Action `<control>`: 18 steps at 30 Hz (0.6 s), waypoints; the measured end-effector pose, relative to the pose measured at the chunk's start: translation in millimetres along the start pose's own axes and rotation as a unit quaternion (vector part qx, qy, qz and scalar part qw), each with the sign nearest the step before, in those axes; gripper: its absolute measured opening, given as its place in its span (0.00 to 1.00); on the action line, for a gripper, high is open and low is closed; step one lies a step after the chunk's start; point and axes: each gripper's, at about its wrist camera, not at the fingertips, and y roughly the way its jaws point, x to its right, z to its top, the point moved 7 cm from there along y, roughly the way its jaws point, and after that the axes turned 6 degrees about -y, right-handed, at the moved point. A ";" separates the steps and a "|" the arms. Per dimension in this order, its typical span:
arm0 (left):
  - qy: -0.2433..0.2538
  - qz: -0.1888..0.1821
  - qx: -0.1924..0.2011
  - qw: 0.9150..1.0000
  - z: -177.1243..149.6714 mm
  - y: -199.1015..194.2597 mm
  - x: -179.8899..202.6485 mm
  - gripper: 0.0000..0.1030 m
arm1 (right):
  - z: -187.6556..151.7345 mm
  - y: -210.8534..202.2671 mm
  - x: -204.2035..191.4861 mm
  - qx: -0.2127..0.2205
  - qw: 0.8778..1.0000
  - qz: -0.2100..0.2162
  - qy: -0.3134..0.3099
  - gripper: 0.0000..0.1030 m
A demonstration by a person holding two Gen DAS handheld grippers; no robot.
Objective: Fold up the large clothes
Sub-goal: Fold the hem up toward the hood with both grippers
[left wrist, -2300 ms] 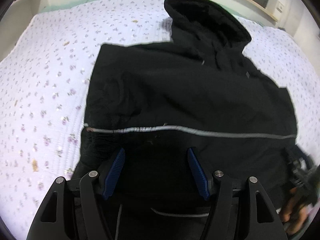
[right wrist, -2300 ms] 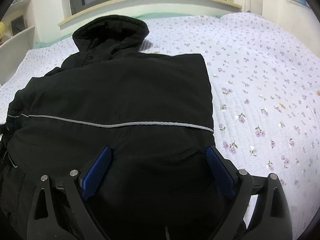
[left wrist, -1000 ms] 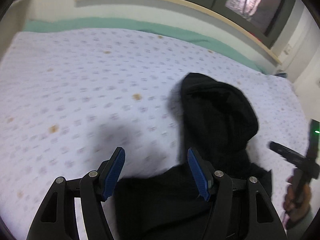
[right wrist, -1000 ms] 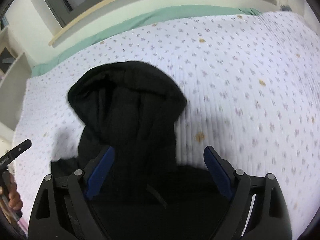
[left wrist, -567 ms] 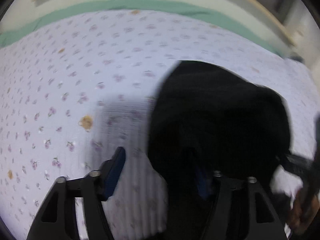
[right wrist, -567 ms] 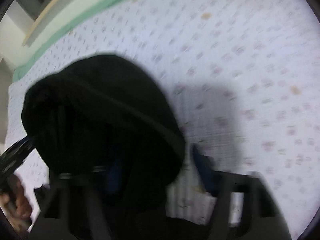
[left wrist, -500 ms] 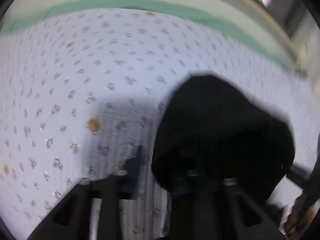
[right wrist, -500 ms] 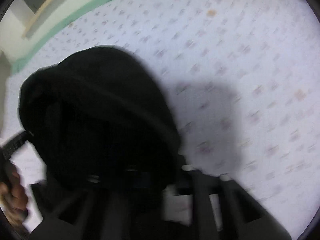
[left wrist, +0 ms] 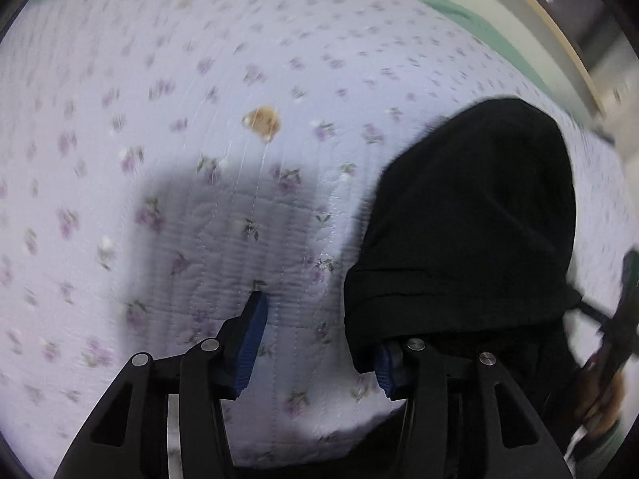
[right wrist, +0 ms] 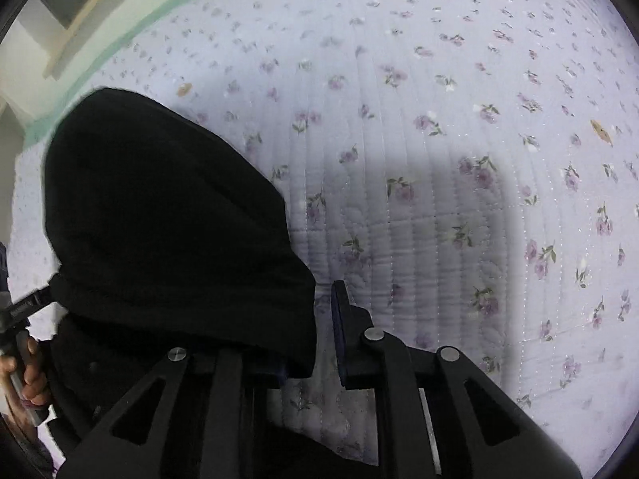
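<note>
Your quilted floral bedspread (left wrist: 223, 92) fills both views ahead of the fingers. The black hooded jacket (left wrist: 475, 215) is the only garment: in the left wrist view its hood lies to the right of the fingers and drapes over the right blue pad. In the right wrist view the hood (right wrist: 159, 215) lies left of the fingers and covers the left pad.

Left gripper (left wrist: 315, 343): jaws opening, gap clear down to the quilt, cloth lies over one pad only, nothing pinched. Right gripper (right wrist: 307, 335): jaws narrow and opening, hood edge lies at the gap, but you can't confirm any pinch from this view. Treat it as released.

Your other hand (right wrist: 28, 375) shows at the far left edge of the right wrist view, on its handle.

Risks, as I read it:
- The hood rim looks thick and rolled. Close on it now and you'll likely grab one layer, so the hood twists instead of folding flat.
- The pads are close to the quilt. Close low and you could pinch bedspread along with the jacket.
- Left view is motion-blurred, so edge position is uncertain.

No readable brand, label or writing.
</note>
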 end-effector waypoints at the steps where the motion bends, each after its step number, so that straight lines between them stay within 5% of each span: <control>1: 0.016 0.001 0.006 1.000 -3.8 -9.9 2.6 0.49 | 0.7 -9.0 1.6 0.000 1.000 0.001 -0.006 0.32; 8: 0.044 -0.032 0.037 0.998 -16.7 -83.7 4.0 0.50 | -28.2 -79.7 -4.3 0.008 0.997 0.033 -0.067 0.42; 12: 0.070 -0.084 0.085 0.990 11.8 -123.7 45.8 0.51 | -12.9 -122.0 -28.1 0.068 0.992 0.061 -0.085 0.43; 15: 0.089 -0.090 0.092 0.988 36.8 -110.0 77.5 0.52 | 8.8 -122.5 -53.7 0.096 0.989 0.058 -0.100 0.63; 18: 0.076 -0.072 0.063 0.993 46.7 -69.7 80.7 0.52 | 32.4 -87.4 -66.5 0.092 0.989 0.021 -0.118 0.66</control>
